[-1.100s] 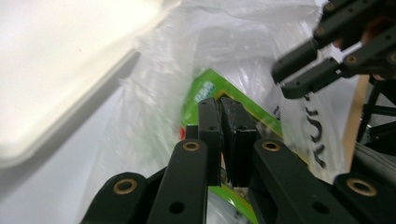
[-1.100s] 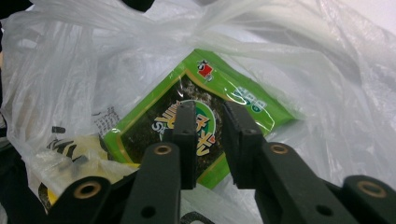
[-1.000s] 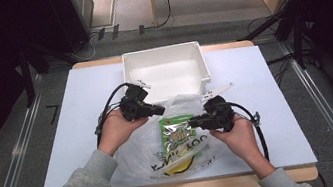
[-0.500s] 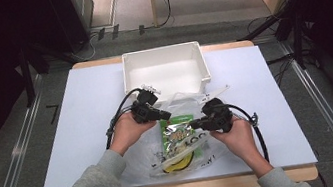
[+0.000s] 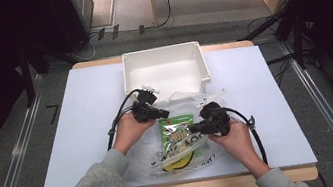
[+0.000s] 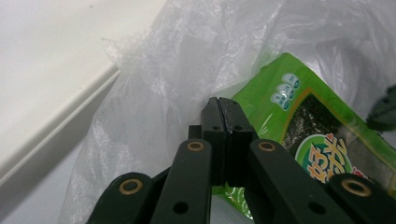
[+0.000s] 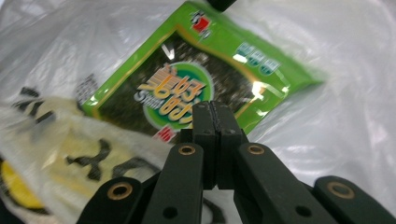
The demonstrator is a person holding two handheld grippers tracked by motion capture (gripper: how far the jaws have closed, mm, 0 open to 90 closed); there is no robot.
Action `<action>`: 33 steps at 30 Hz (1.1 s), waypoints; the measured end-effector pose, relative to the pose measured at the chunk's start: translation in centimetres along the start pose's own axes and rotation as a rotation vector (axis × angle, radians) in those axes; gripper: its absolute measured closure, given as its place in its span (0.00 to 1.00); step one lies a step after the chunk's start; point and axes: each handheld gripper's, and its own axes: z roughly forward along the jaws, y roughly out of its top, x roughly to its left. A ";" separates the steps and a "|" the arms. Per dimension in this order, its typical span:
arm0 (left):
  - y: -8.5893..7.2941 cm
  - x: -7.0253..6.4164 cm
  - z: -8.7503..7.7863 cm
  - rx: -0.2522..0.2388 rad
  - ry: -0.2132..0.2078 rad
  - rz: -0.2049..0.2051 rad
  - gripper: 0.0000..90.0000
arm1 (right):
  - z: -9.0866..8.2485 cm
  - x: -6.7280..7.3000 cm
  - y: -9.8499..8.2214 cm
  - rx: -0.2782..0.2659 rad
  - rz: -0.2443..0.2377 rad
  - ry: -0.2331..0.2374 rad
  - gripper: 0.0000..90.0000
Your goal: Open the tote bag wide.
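Note:
A green seaweed packet (image 5: 178, 131) (image 6: 317, 135) (image 7: 196, 79) lies inside a clear plastic bag (image 5: 196, 100) (image 6: 187, 56) (image 7: 355, 93) at the table's front middle. A yellow item (image 5: 174, 162) sits lower in the same bag, under black print. My left gripper (image 5: 161, 112) (image 6: 222, 105) is shut, its tips at the packet's upper left corner, over the bag film. My right gripper (image 5: 191, 129) (image 7: 211, 106) is shut too, its tips over the packet's right side. I see nothing bunched between either pair of jaws. Whether they nip the thin film is unclear.
An empty white bin (image 5: 161, 49) (image 6: 46, 70) stands just behind the bag at the back middle. The white tabletop (image 5: 82, 117) spreads to both sides. Cables trail from both grippers, and the table's front edge lies close under the forearms.
My left gripper has come down and to the right, onto the bag beside the packet's corner. The right gripper has hardly moved. The bag has flattened slightly.

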 end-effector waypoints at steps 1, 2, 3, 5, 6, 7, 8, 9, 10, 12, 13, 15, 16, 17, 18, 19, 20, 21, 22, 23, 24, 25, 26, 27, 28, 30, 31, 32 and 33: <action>0.0 0.1 0.0 -0.001 0.002 -0.005 1.00 | 0.0 0.2 -0.2 -0.001 -0.003 0.004 1.00; 0.0 0.1 0.1 -0.005 0.005 -0.011 1.00 | -0.3 0.6 -0.7 0.000 -0.012 0.009 1.00; 0.0 0.1 0.1 -0.009 0.007 -0.014 1.00 | -0.3 0.6 -0.7 0.000 -0.012 0.009 1.00; 0.0 0.2 0.1 -0.009 0.014 -0.013 1.00 | -0.5 1.0 -1.1 0.002 -0.012 0.013 1.00; 0.0 0.3 0.1 -0.011 0.013 -0.021 1.00 | -0.6 1.2 -1.3 0.003 -0.013 0.014 1.00; 0.0 0.3 0.1 -0.007 0.017 -0.020 1.00 | -0.7 1.4 -1.7 0.006 -0.016 0.013 1.00; 0.0 0.3 0.1 -0.005 0.017 -0.021 1.00 | -0.9 1.6 -2.1 0.013 -0.018 0.011 1.00; 0.0 0.3 0.1 -0.003 0.021 -0.018 1.00 | -1.0 1.7 -2.3 0.018 -0.017 0.009 1.00; 0.0 0.2 0.1 -0.007 0.026 -0.019 1.00 | -1.1 1.9 -2.7 0.020 -0.019 0.008 1.00; 0.0 0.2 0.1 -0.005 0.029 -0.021 1.00 | -1.4 2.2 -3.5 0.021 -0.017 0.006 1.00; 0.0 0.3 0.2 -0.005 0.029 -0.026 1.00 | -1.6 2.3 -4.0 0.019 -0.018 0.003 1.00; 0.0 0.4 0.2 -0.001 0.032 -0.028 1.00 | -1.7 2.6 -4.8 0.025 -0.009 0.005 1.00; 0.0 0.4 0.3 -0.001 0.034 -0.034 1.00 | -1.6 2.9 -5.2 0.032 -0.011 -0.002 1.00; 0.0 0.4 0.3 -0.001 0.035 -0.034 1.00 | -1.7 3.1 -5.6 0.041 -0.011 -0.005 1.00; 0.0 0.4 0.3 0.000 0.038 -0.038 1.00 | -1.7 3.2 -5.9 0.041 -0.017 -0.006 1.00; 0.0 0.4 0.3 0.000 0.039 -0.040 1.00 | -1.7 3.6 -6.3 0.052 -0.019 -0.015 1.00; 0.0 0.4 0.3 0.003 0.039 -0.039 1.00 | -1.7 3.6 -6.3 0.052 -0.019 -0.015 1.00; 0.0 0.4 0.2 0.007 0.041 -0.034 1.00 | -1.8 3.9 -6.8 0.062 -0.016 -0.026 1.00; 0.0 0.4 0.2 0.010 0.042 -0.033 1.00 | -1.8 3.9 -6.8 0.062 -0.016 -0.026 1.00; 0.0 0.4 0.2 0.015 0.040 -0.037 1.00 | -1.8 3.9 -6.9 0.065 -0.023 -0.028 1.00; 0.0 0.4 0.3 0.016 0.042 -0.036 1.00 | -1.9 3.9 -7.2 0.072 -0.014 -0.030 1.00; 0.0 0.4 0.2 0.020 0.042 -0.038 1.00 | -1.9 3.9 -7.4 0.074 -0.013 -0.030 1.00; 0.0 0.4 0.2 0.021 0.044 -0.038 1.00 | -2.0 3.9 -7.6 0.081 -0.008 -0.031 1.00; 0.0 0.5 0.2 0.023 0.044 -0.036 1.00 | -2.0 3.9 -7.8 0.088 -0.006 -0.033 1.00; 0.0 0.5 0.2 0.026 0.047 -0.037 0.99 | -2.1 3.9 -8.1 0.101 -0.005 -0.038 1.00; -0.1 0.6 0.1 0.023 0.045 -0.036 0.99 | -2.2 3.9 -8.3 0.106 -0.004 -0.038 1.00; -0.1 0.6 0.1 0.021 0.045 -0.037 0.99 | -2.2 3.9 -8.4 0.113 -0.012 -0.041 1.00; -0.1 0.6 0.1 0.021 0.044 -0.038 0.99 | -2.2 3.9 -8.4 0.116 -0.014 -0.039 1.00; -0.1 0.5 0.2 0.017 0.039 -0.042 0.99 | -2.3 3.9 -8.4 0.117 -0.011 -0.038 1.00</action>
